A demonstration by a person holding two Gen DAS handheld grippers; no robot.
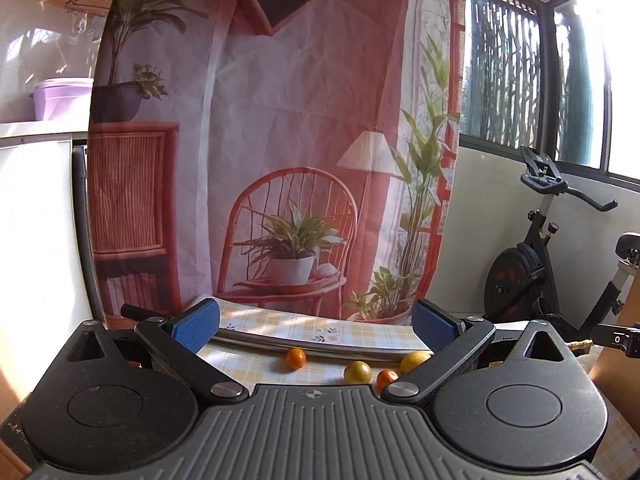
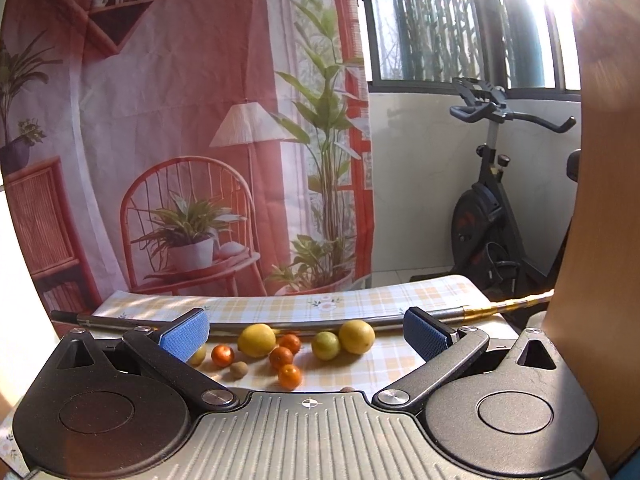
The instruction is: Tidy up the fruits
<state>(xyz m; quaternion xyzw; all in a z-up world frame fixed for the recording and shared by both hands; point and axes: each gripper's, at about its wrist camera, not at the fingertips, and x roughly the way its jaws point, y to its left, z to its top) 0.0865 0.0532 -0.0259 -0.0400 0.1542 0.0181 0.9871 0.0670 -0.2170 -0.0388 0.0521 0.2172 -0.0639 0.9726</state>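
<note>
left claw (image 1: 316,330): black | blue pads | right claw (image 2: 307,334): same

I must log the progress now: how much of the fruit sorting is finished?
Done: nothing visible. The oranges and lemons lie mixed and loose on the checked tablecloth, before a metal rod. In hand: nothing; the left gripper and right gripper are both open and empty. Left: all the sorting; no container is in view.

Both your wrist cameras sit low over the bench (image 2: 400,300), looking forward toward the printed backdrop (image 1: 280,120). Your right view faces the fruit cluster (image 2: 288,350) closely; your left sits farther left. Both share the metal pole (image 1: 320,346), backdrop and exercise bike (image 2: 492,208).
</note>
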